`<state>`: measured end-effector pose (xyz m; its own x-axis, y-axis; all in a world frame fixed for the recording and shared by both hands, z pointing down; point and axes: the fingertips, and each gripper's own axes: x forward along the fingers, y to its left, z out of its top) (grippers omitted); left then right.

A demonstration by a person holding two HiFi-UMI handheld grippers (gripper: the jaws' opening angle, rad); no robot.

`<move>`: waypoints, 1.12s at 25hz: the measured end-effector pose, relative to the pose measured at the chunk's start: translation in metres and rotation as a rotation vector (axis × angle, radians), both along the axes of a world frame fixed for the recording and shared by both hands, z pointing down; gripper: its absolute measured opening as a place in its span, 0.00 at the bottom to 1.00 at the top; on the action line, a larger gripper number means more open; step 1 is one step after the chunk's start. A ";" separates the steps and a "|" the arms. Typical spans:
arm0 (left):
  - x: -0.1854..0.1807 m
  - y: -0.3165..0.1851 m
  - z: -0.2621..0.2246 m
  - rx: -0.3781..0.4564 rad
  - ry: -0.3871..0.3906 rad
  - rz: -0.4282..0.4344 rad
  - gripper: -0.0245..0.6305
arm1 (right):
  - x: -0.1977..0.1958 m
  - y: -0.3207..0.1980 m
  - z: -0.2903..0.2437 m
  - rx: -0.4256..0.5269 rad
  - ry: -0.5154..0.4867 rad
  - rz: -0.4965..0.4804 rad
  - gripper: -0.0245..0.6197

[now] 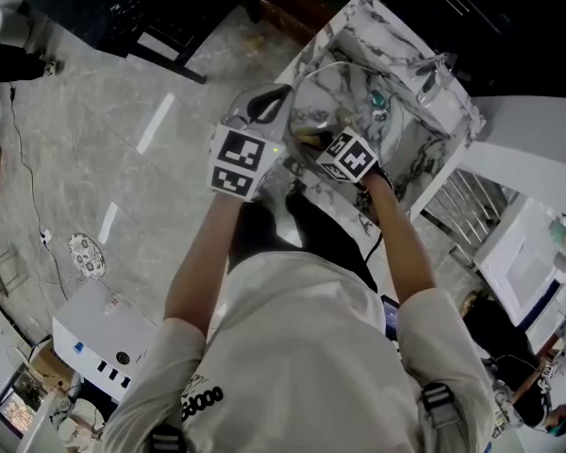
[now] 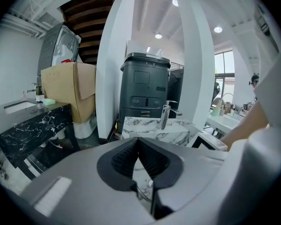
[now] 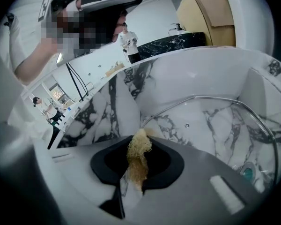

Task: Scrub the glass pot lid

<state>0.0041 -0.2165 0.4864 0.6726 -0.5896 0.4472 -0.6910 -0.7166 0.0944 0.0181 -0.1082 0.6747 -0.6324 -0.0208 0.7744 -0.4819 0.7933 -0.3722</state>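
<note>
The round glass pot lid point(image 1: 338, 94) with a metal rim is held tilted over the marble sink point(image 1: 410, 163). My left gripper point(image 1: 267, 109) is shut on the lid's left edge; in the left gripper view the black pads point(image 2: 126, 156) meet on the glass point(image 2: 143, 184). My right gripper point(image 1: 313, 142) is shut on a tan fibrous scrubber point(image 3: 138, 159), whose tuft rests against the lid's near face. In the right gripper view the lid's rim point(image 3: 215, 98) arcs ahead, with a small vent hole point(image 3: 187, 125) in the glass point(image 3: 196, 139).
A chrome faucet point(image 1: 430, 75) stands at the sink's far side and the drain point(image 3: 247, 172) lies in the basin. A black marble counter point(image 2: 28, 125), a cardboard box point(image 2: 68, 90) and a dark bin point(image 2: 144, 86) stand ahead. A bystander point(image 3: 129, 42) stands in the background.
</note>
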 end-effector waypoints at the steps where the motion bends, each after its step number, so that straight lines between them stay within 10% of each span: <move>1: 0.001 -0.001 0.000 0.000 0.002 0.003 0.05 | 0.002 0.003 0.000 -0.009 0.002 -0.008 0.13; 28: 0.038 0.003 0.008 -0.017 0.006 0.114 0.05 | 0.090 0.073 0.004 -0.221 0.200 -0.292 0.12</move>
<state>0.0421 -0.2131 0.4942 0.7375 -0.5013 0.4524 -0.6044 -0.7889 0.1111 0.1081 -0.0356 0.6789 -0.4241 0.3178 0.8480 -0.3281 0.8189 -0.4709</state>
